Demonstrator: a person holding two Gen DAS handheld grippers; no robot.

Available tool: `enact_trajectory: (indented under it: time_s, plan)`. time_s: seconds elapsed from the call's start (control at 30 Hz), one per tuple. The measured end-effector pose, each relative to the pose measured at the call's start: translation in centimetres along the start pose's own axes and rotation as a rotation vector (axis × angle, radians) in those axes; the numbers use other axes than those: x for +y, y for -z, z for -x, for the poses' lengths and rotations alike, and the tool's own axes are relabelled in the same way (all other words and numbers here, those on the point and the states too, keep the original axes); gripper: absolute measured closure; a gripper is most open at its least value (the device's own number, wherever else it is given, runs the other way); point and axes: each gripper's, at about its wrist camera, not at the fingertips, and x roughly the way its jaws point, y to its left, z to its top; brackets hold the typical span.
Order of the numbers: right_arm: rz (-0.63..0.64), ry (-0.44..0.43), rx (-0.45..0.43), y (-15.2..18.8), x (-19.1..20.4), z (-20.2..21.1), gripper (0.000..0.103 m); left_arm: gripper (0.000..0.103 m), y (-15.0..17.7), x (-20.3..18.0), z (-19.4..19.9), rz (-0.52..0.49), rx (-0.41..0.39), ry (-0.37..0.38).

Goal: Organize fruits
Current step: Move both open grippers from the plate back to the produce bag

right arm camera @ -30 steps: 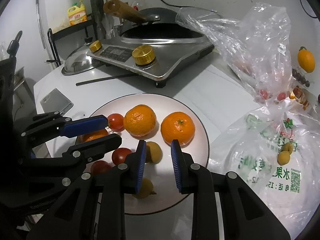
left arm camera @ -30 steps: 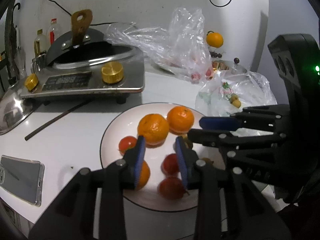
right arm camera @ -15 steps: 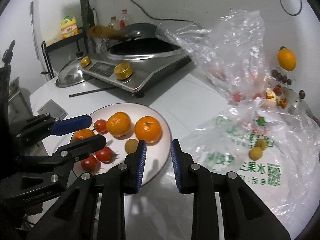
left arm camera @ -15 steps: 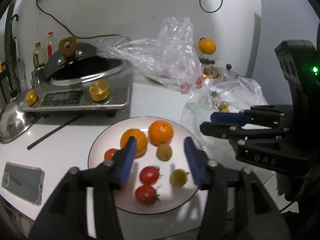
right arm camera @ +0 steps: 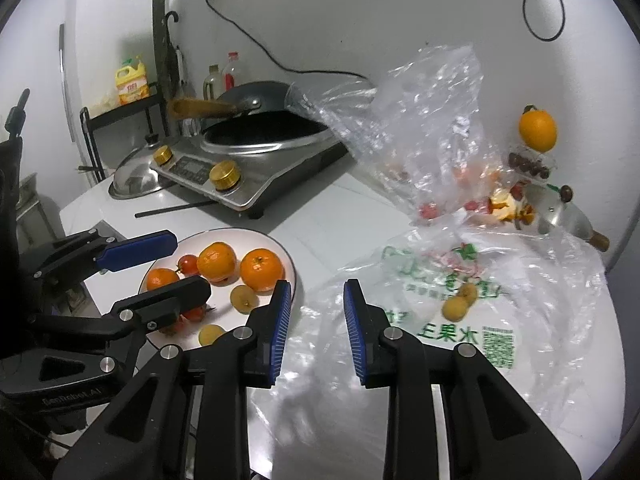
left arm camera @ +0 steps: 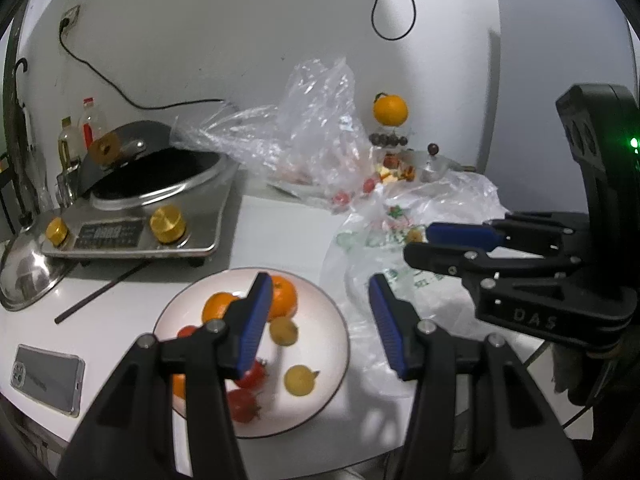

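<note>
A white plate [left arm camera: 328, 364] [right arm camera: 290, 266] holds oranges [right arm camera: 262, 270], small red tomatoes [left arm camera: 244, 404] and small yellow fruits [left arm camera: 300, 380] [right arm camera: 244, 298]. My left gripper [left arm camera: 320, 324] is open and empty, raised above the plate's right side. It also shows in the right wrist view [right arm camera: 168, 264]. My right gripper [right arm camera: 314, 320] is open and empty, above the edge of a printed plastic bag [right arm camera: 480, 320] that holds two yellow fruits [right arm camera: 456, 306]. It shows at the right of the left wrist view [left arm camera: 440, 246].
A cooker with a black wok [left arm camera: 152, 200] stands at the back left, a steel lid [left arm camera: 24, 276] and a chopstick [left arm camera: 104, 292] beside it. A phone [left arm camera: 46, 376] lies at the front left. A clear bag with fruit [right arm camera: 432, 140] and an orange [right arm camera: 538, 128] are at the back right.
Both grippers have pulled back and risen from the plate. The left gripper has opened wide. The right gripper has swung right over the printed bag and opened wider.
</note>
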Motion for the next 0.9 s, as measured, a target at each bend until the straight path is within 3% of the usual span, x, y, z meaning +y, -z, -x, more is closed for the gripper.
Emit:
enact_trajectory:
  time_s: [0.47, 0.53, 0.6, 0.9]
  plan:
    - [-0.007, 0.024, -0.077, -0.2, -2.6, 4.2, 0.069, 0.051, -2.3, -3.8, 1.4, -0.038, -0.055, -0.004]
    - [-0.006, 0.029, -0.086, -0.3, -2.9, 4.7, 0.068, 0.047, -2.8, -4.3, 1.6, -0.042, -0.067, -0.003]
    - [-0.006, 0.035, -0.097, -0.5, -3.3, 5.3, 0.068, 0.032, -3.1, -4.7, 1.7, -0.038, -0.083, -0.003]
    - [-0.012, 0.052, -0.132, -0.9, -4.9, 6.7, 0.067, 0.031, -4.8, -6.2, 1.7, -0.052, -0.117, -0.005]
